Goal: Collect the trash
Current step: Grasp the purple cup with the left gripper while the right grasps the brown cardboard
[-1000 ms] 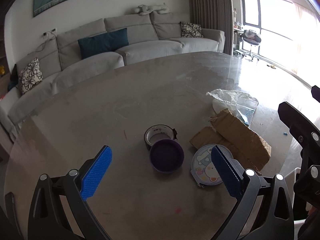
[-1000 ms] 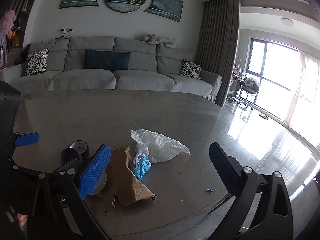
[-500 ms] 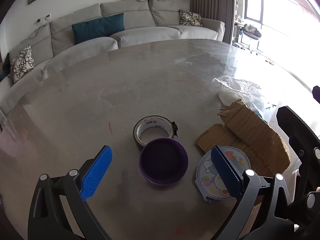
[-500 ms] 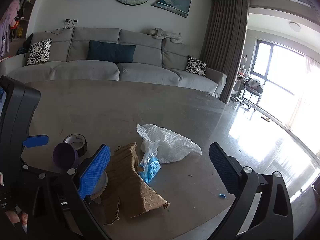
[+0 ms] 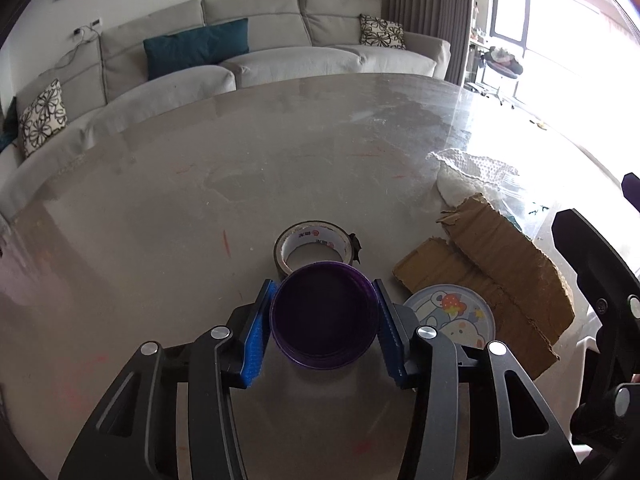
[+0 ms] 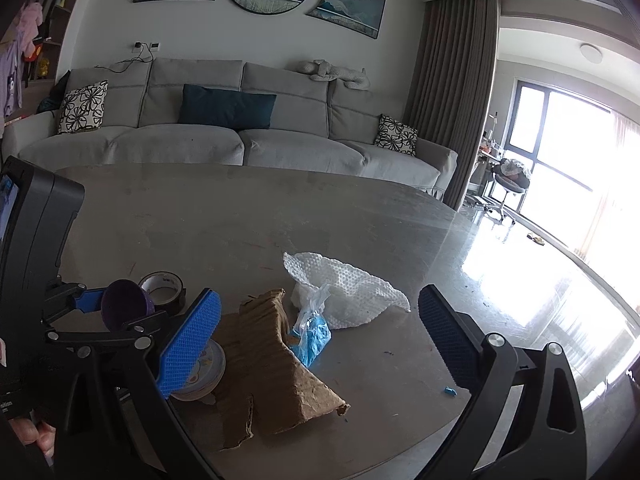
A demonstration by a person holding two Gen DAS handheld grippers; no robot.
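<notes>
Left wrist view: my left gripper [image 5: 324,318] jaws are closing on the purple cup [image 5: 325,320]; both blue pads sit against its sides, with the cup upright on the table [image 5: 200,184]. The tape roll [image 5: 314,245] lies flat right behind the cup, touching or nearly so. The round cartoon lid [image 5: 454,320] is just right of the cup and overlaps the torn cardboard [image 5: 496,276]. White bubble wrap [image 5: 472,178] is beyond the cardboard.

Right wrist view: my right gripper [image 6: 320,340] is wide open with nothing between the pads, above the table's near edge. The cardboard [image 6: 276,364] is in front of it, the blue-filled plastic bag [image 6: 312,332] rests against it, and the bubble wrap [image 6: 344,292] is behind. A small blue scrap [image 6: 450,391] lies alone to the right. The left gripper shows at far left, clamped around the cup [image 6: 124,308].
</notes>
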